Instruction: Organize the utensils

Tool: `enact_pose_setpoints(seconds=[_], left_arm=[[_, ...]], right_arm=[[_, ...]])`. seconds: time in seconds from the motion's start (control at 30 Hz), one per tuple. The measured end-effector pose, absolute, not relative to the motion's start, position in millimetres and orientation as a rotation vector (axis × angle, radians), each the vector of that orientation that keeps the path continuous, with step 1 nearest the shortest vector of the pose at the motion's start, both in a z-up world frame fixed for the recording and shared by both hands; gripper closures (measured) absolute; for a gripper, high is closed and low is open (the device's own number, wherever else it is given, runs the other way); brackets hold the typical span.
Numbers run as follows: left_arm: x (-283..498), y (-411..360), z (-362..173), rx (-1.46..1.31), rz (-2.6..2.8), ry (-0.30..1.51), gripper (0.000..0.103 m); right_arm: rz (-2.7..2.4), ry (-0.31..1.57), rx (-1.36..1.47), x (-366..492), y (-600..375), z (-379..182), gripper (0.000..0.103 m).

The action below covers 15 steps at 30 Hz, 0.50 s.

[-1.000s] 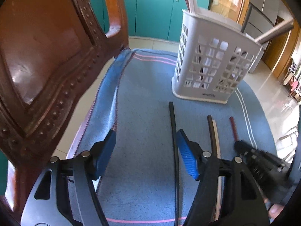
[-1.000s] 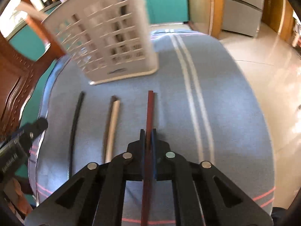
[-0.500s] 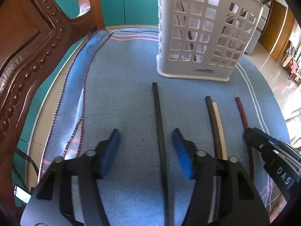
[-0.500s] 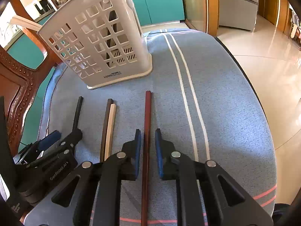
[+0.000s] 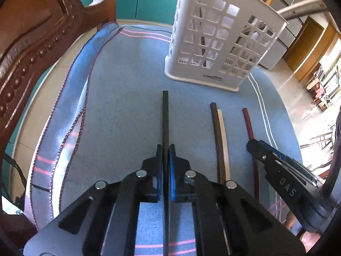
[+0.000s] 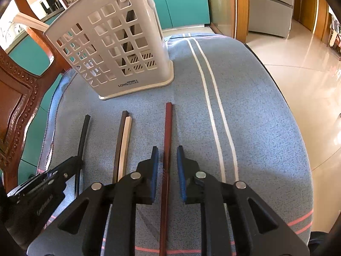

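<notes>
Four chopsticks lie on the blue cloth (image 6: pixel 245 111), long axes all running near-to-far, far ends toward the white utensil basket (image 6: pixel 110 42). The basket stands upright at the far side, some sticks already inside it, so anything picked goes up and over its rim.

Left to right: black chopstick (image 5: pixel 165 117), then a dark brown chopstick (image 6: pixel 119 145) touching a cream chopstick (image 6: pixel 125 145), then the red-brown chopstick (image 6: pixel 167 140).

The left gripper (image 5: pixel 165 149) straddles the black one at its near half. Its jaws are closing and the blue pads look pressed onto the stick, axis in line with the fingers.

The right gripper (image 6: pixel 167 151) sits over the red-brown one, same alignment. Its jaws stand apart, a gap visible on each side of the stick, nothing pinched.

My read: the left is nearer a lift, its stick pointing at the basket's left half. The right has to close first. The brown/cream pair sits between both grippers, untouched, either hand could take it.
</notes>
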State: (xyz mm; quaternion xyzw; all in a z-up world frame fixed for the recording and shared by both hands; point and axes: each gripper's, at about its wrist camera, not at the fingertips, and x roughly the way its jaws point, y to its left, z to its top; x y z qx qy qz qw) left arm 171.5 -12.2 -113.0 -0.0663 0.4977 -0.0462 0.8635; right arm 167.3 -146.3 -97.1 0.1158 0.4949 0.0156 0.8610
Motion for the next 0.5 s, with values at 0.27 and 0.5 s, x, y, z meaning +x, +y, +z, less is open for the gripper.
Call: enact_pose_setpoints(seconds=[0.27, 0.5], left_arm=[[178, -14, -117, -0.082, -0.051, 1.045, 0.091], [172, -21, -114, -0.039, -0.042, 1.035, 0.07]], right_arm=[[0.039, 1.029, 0.184, 168, -135, -97, 0.079], [0.039, 1.025, 0.148, 168, -130, -98, 0.077]])
